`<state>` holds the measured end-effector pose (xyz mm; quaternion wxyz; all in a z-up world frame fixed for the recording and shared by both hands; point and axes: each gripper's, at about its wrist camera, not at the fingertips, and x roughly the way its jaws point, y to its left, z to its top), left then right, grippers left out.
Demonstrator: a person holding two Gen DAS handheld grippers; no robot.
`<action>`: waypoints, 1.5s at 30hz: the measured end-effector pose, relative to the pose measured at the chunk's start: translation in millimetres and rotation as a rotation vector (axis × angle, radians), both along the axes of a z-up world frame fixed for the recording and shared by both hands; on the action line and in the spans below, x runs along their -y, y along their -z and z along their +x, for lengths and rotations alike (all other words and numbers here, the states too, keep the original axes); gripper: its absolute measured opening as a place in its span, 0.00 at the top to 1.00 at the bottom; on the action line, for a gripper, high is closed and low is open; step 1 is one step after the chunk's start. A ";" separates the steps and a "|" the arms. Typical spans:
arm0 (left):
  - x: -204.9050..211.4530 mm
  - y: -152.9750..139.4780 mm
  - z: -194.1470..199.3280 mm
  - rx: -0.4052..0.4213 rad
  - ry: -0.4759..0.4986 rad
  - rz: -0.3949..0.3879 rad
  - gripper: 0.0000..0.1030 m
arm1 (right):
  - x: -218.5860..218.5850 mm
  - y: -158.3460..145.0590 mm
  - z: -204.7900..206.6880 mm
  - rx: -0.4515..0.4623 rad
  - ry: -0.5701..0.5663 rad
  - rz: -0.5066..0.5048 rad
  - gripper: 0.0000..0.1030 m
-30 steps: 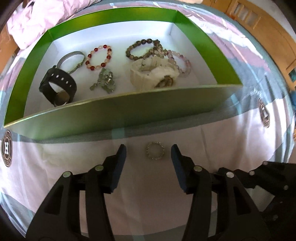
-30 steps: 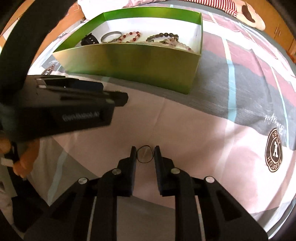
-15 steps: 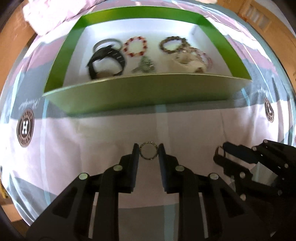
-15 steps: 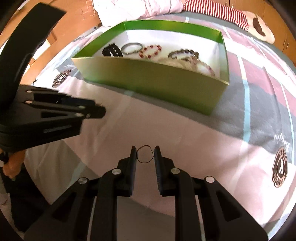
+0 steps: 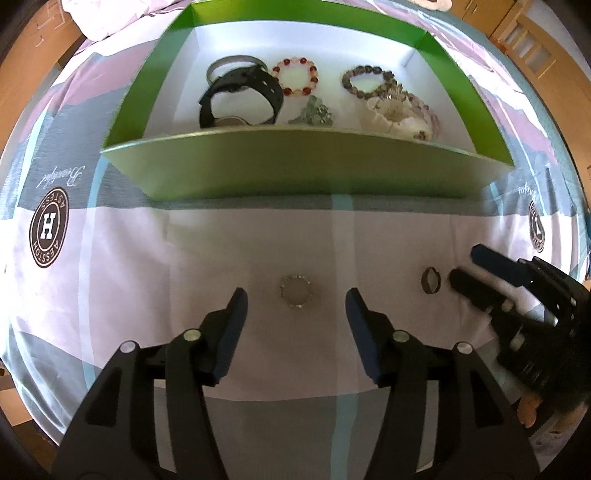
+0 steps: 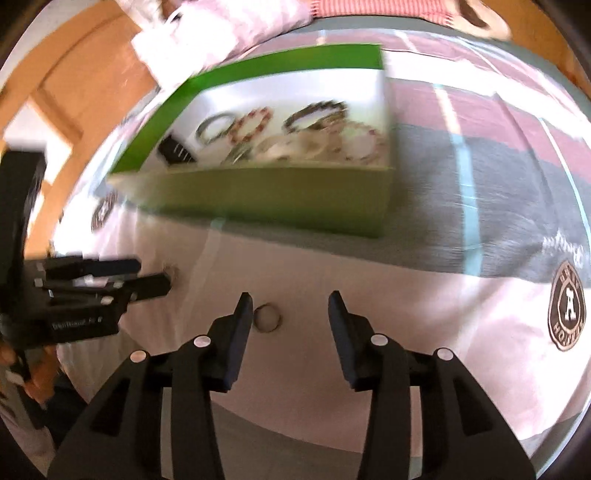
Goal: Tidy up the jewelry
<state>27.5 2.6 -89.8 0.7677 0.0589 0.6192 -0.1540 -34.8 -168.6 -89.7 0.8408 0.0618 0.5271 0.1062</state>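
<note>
— Fingers [image 5: 236,306] of the left gripper [image 5: 295,308]?
— Just opened; beaded ring [image 5: 295,291] lay loose between them on the bedspread [image 5: 221,240].
— Right gripper [image 6: 291,308]?
— Likewise parted, gripping nothing; plain ring [image 6: 268,318] beside its left finger. Green box [image 5: 295,166] beyond.

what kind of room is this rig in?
Probably a bedroom: the work surface is a bed sheet with printed crests, rumpled pink bedding lies behind the green box, and wooden cabinet doors stand beyond.
</note>
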 end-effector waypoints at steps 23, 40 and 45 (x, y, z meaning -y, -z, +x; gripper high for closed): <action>25.0 10.3 -8.0 0.080 0.065 0.078 0.45 | -28.7 14.8 5.6 -0.019 -0.064 -0.098 0.58; 32.6 19.8 -4.1 0.067 0.068 0.095 0.50 | -40.5 18.3 3.2 -0.001 -0.104 -0.173 0.59; 32.5 19.8 -5.3 0.064 0.067 0.093 0.51 | -39.6 18.8 4.2 -0.003 -0.103 -0.172 0.59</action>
